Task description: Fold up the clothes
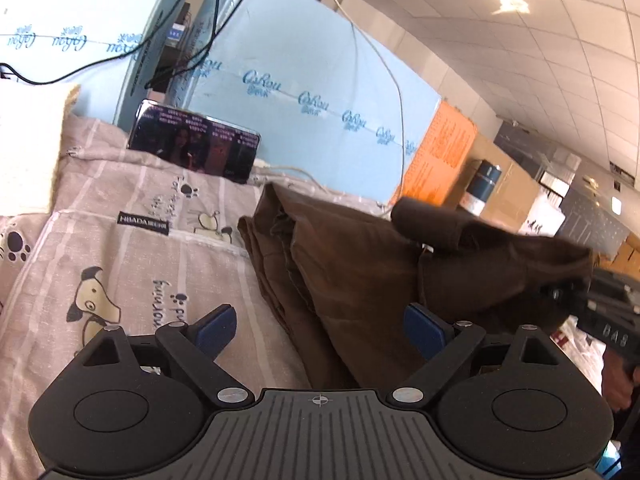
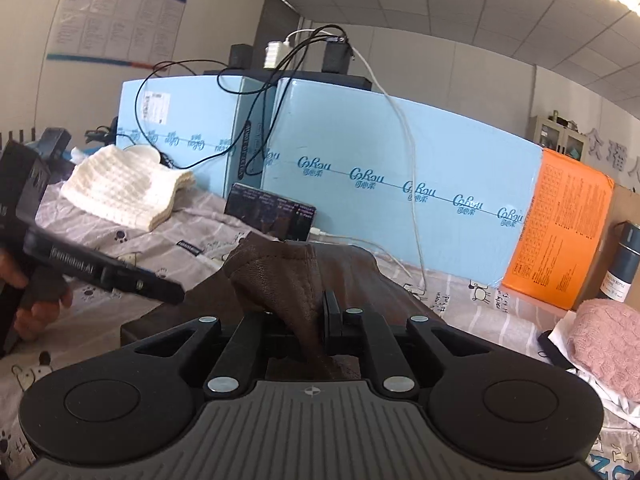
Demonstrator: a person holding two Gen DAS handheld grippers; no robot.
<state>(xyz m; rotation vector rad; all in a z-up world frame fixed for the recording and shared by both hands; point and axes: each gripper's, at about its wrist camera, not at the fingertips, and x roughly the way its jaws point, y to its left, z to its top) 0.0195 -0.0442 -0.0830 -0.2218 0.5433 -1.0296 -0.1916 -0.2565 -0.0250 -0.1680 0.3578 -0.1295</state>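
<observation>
A brown garment (image 1: 344,264) lies partly folded on the patterned bed sheet (image 1: 120,248). My left gripper (image 1: 320,328) is open, its blue pads (image 1: 218,326) spread wide just above the garment's near edge, holding nothing. My right gripper (image 2: 316,320) is shut on a bunched fold of the brown garment (image 2: 288,276) and lifts it off the bed. The right gripper also shows at the right of the left wrist view (image 1: 560,292), with cloth draped over it. The left gripper's body shows at the left of the right wrist view (image 2: 100,272).
A phone (image 1: 196,146) leans against the blue foam boards (image 1: 312,80) at the back. A white knit cloth (image 2: 124,188) lies at the far left of the bed, a pink towel (image 2: 608,344) at the right. An orange box (image 2: 560,232) and a dark bottle (image 2: 624,264) stand to the right.
</observation>
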